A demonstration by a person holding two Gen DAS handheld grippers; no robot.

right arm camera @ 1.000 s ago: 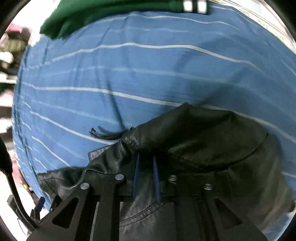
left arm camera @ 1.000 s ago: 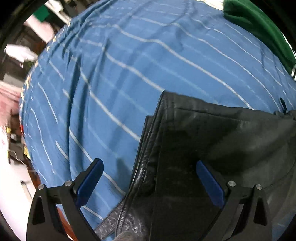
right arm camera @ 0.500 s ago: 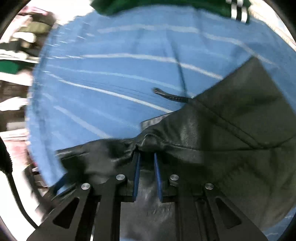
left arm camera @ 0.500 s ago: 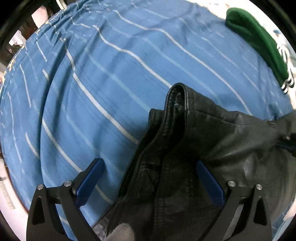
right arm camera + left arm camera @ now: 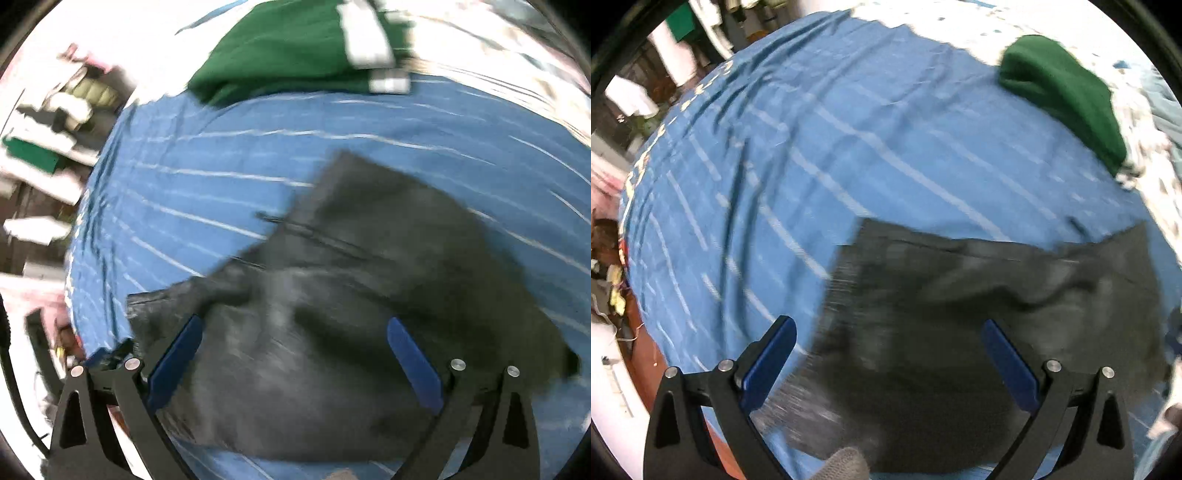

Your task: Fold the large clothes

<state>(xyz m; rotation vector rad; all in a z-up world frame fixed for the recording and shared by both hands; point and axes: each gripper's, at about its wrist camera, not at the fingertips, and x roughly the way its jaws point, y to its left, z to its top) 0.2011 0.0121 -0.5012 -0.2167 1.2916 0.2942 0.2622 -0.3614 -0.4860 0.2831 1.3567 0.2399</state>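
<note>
On the striped blue sheet (image 5: 849,155), the black jacket (image 5: 979,314) lies beneath both grippers, left (image 5: 890,365) and right (image 5: 295,362), spread wide, the right just opened.

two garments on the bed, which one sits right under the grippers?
The black leather garment, lying on the blue striped sheet below both open grippers. The green garment lies apart at the sheet's far edge, with white stripes at one end.

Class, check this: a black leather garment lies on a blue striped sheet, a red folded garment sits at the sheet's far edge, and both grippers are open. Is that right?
Not quite: the folded garment is green, not red, as the right wrist view shows. The black leather garment does lie on the blue striped sheet, with left gripper and right gripper open.
</note>
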